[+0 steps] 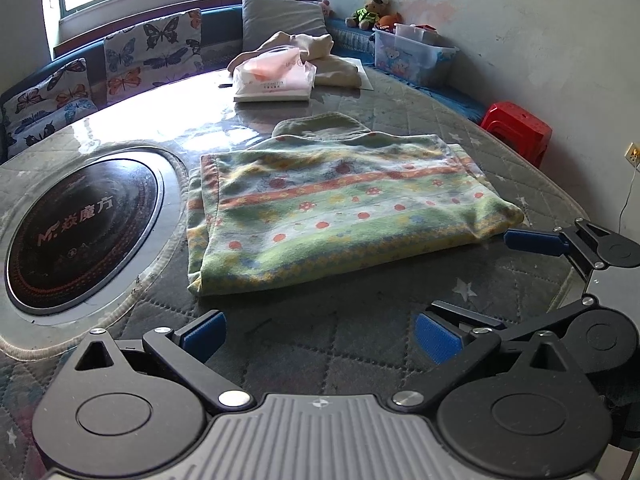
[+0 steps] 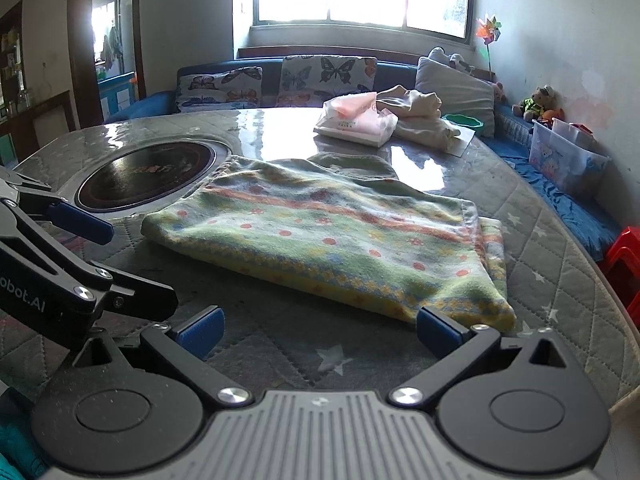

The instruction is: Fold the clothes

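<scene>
The folded patterned blanket (image 1: pixel 344 208) lay flat on the worktop (image 1: pixel 360 344) beside the inset cooktop (image 1: pixel 80 232); left claw (image 1: pixel 320 336) and right claw (image 2: pixel 318 330) hovered low at its near edge, both spread wide, gripping nothing.

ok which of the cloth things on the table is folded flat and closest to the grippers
The patterned green blanket, folded flat just ahead of both open grippers. The cream garment lies crumpled at the far side by the tissue pack.
</scene>
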The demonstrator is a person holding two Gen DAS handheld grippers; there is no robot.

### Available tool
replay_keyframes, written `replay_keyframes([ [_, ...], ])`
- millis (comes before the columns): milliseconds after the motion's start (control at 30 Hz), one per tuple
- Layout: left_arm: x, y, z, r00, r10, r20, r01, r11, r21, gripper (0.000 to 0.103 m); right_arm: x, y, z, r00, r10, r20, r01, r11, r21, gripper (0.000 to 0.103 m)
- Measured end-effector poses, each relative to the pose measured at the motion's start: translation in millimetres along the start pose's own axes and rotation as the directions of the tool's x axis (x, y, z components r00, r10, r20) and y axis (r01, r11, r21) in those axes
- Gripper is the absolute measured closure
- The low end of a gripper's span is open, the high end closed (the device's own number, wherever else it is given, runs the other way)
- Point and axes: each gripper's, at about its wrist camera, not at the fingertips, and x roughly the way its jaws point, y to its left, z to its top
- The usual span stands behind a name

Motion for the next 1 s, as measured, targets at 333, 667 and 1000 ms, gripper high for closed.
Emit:
replay_keyframes([
  [333,-5.2,1.6,-6.4,1.0,0.016,0.004,-0.016,1.0,-0.011,0.0,-4.5,4.2,-2.4,1.0,-0.01,-0.003,0.01,1.0,-0.001,0.0],
  [667,-9.6,1.7,-8.8,1.0,0.023,0.012,-0.023,1.0,-0.015,0.0,-10.0,10.8,-2.9,1.0,-0.017,0.012,0.018,1.0,-0.01,0.0],
  [1000,-12.5,1.7,-9.9,0.999,0.03,0.016,-0.029,0.999,-0.021,0.0,-12.0,13.7,-1.3,1.0,-0.021,0.016,0.021,1.0,-0.016,0.0],
])
